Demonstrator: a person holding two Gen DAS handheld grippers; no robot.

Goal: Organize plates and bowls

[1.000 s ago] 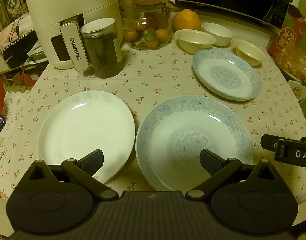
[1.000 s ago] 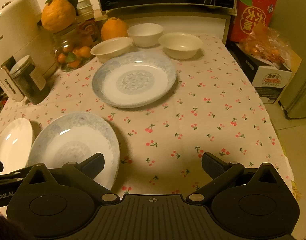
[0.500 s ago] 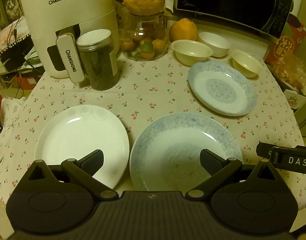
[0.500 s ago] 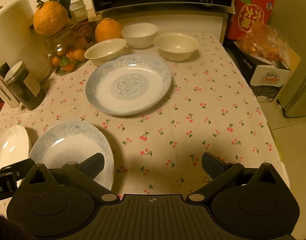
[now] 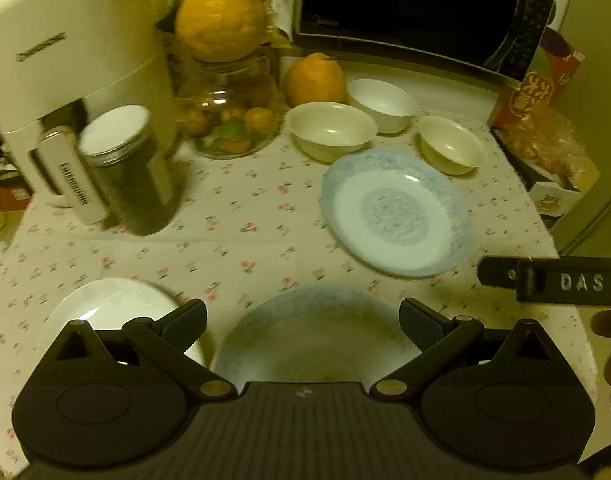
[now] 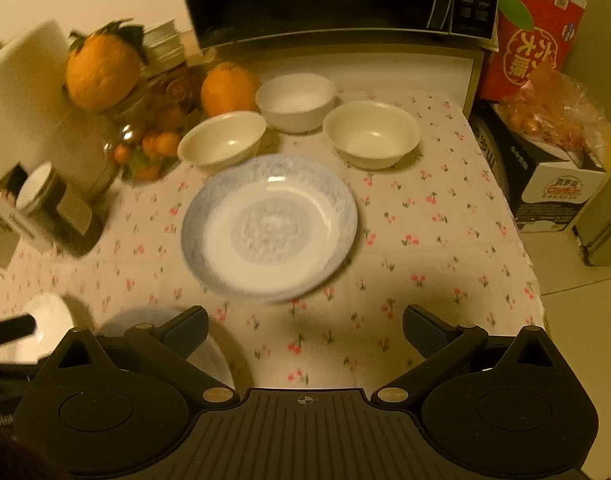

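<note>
Both tongs released, nothing gripped, crockery crowded ahead of me.

My left tongs (image 5: 303, 322) gape over the near blue plate (image 5: 317, 336), the white plate (image 5: 105, 304) beside my left finger; my right tongs (image 6: 305, 330) gape short of the far blue plate (image 6: 269, 226). Beyond it, three bowls (image 6: 371, 132) sit close: a careless reach could knock them together or drag the tablecloth (image 6: 433, 240).

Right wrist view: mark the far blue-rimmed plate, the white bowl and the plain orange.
far blue-rimmed plate (image 6: 269, 228), right wrist view, patterned centre.
white bowl (image 6: 295, 100), right wrist view, inner hollow.
plain orange (image 6: 227, 88), right wrist view, front skin.
</note>
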